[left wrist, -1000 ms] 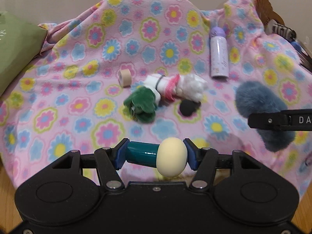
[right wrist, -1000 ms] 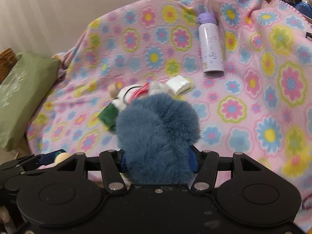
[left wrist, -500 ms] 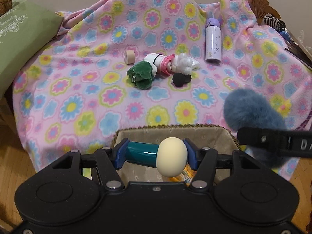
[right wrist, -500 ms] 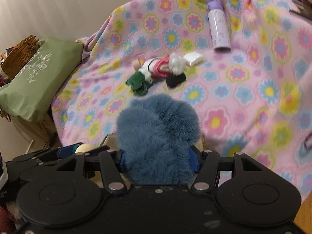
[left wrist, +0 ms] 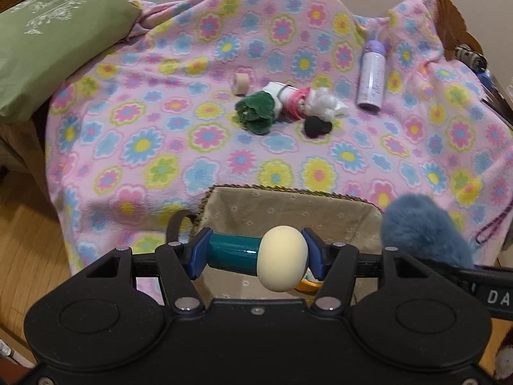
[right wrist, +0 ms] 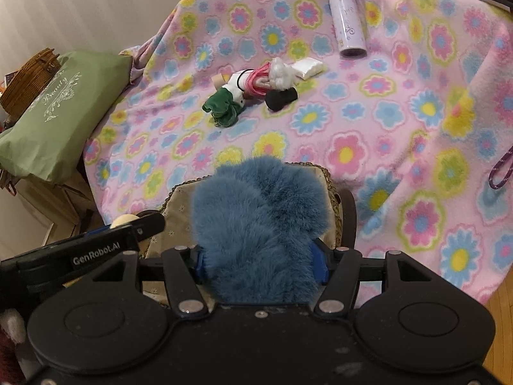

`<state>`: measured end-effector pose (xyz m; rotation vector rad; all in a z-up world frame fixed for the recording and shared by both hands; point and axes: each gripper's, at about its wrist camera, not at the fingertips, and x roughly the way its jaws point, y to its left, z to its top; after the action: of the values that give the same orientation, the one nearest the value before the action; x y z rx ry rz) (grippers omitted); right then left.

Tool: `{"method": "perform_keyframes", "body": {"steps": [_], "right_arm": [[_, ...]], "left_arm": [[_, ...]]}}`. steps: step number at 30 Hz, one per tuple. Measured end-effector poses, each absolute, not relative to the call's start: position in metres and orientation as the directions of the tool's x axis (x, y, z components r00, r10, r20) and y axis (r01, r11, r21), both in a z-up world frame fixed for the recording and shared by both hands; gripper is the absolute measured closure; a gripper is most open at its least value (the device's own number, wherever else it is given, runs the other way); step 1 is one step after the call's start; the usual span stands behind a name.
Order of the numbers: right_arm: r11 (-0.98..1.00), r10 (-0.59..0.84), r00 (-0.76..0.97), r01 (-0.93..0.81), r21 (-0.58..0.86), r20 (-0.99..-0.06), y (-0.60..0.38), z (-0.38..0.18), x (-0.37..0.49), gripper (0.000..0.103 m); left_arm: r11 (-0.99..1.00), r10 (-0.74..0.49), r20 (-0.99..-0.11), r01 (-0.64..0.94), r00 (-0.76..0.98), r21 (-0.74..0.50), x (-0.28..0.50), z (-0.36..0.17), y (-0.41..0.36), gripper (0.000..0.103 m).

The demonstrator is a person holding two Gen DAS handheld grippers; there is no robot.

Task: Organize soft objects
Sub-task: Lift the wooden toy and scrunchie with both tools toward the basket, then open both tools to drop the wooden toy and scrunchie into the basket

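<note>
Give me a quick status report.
Left tool shut on mushroom toy. Right tool easing open around blue fluffy toy, above basket. Nothing blocking.

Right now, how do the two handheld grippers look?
Both are matte black plastic with rounded bodies, silver screw heads and blue pads on the jaws. The left gripper carries white "GenRobot.AI" lettering on its side; the right gripper shows white letters "DA".
</note>
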<state>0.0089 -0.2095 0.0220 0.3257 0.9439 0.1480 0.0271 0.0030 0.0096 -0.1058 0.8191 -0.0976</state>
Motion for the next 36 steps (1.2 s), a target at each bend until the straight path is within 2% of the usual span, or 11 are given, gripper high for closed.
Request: {"method": "perform_keyframes", "body": {"steps": [3,9,17,31,34,36], "right_arm": [[0.953,0.245,0.572,0.008,0.304,-0.783,-0.204,0.02,0.012,0.043],[0.957,0.262,0.547,-0.04,0.287,-0.795,-0.193,0.017,0.015,0.043],[0.96,0.259,0.511,-0.039,0.279,-0.819,-0.188,0.01,0.022,0.043],[0.968,0.238,0.521,-0.054,0.247,-0.82,-0.185,0.011,0.027,0.042],[0.966,0.243,0.527,-0.055,0.253,-0.814,-0.186,0.011,0.027,0.035],[0.967,0.239,0.536,-0.052,0.251,-0.81,-0.187,0.012,0.026,0.034]], "left_arm": [[0.992,-0.1,-0.714,0.014,0.693,-0.126,0.027,0.01,0.007,0.047],[0.986,-0.121,-0.722,-0.004,0.682,-0.169,0.028,0.005,0.015,0.047],[0.978,-0.145,-0.773,-0.029,0.618,-0.207,0.035,-0.011,0.02,0.047],[0.981,-0.134,-0.792,-0.033,0.595,-0.191,0.038,-0.017,0.019,0.046],[0.982,-0.13,-0.794,-0.032,0.594,-0.184,0.038,-0.017,0.018,0.046],[0.983,-0.127,-0.794,-0.032,0.595,-0.182,0.037,-0.017,0.018,0.042]]}}
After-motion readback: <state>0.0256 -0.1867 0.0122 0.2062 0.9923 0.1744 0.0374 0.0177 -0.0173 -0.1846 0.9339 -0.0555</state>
